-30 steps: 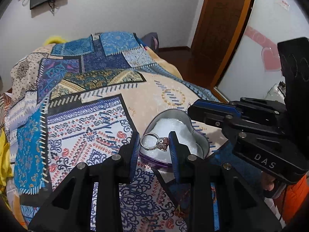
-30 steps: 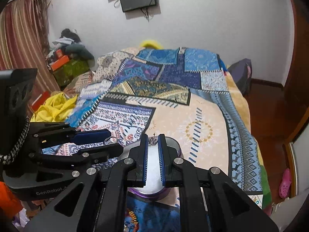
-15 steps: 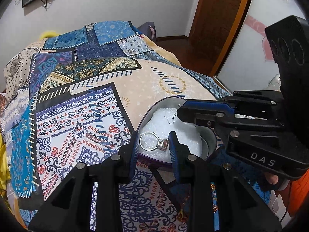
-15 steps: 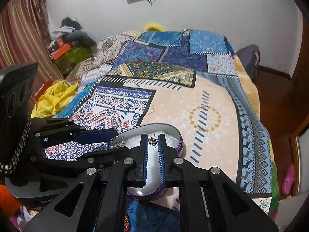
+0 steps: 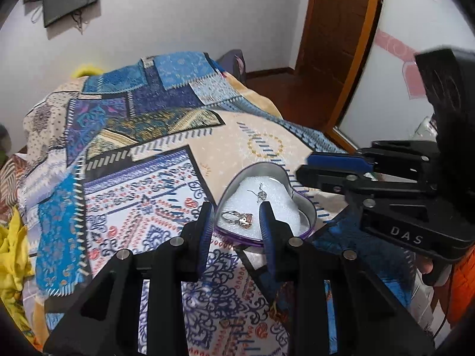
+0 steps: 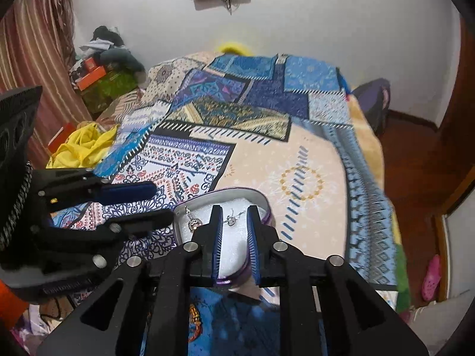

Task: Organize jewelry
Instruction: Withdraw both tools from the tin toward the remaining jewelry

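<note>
Both grippers, left gripper and right gripper, are hovering with fingers apart, empty, over the heart-shaped tin; the ring and earring are likely light, slippery, best pinched across their metal.

Left gripper: matte black body, two fingers faced with ribbed blue pads. Round silver screw heads sit along the linkage arms. Triangular cut-outs pierce each arm. From the right wrist view its housing shows faint pale lettering, illegible, and a braided black-and-white cable along its far left edge.

Right gripper: same black construction, blue ribbed pads, silver screws, triangular cut-outs. Seen from the left wrist view, its side plate carries white letters "DAS". A fingertip of bare skin and an orange sleeve show beneath it.
</note>
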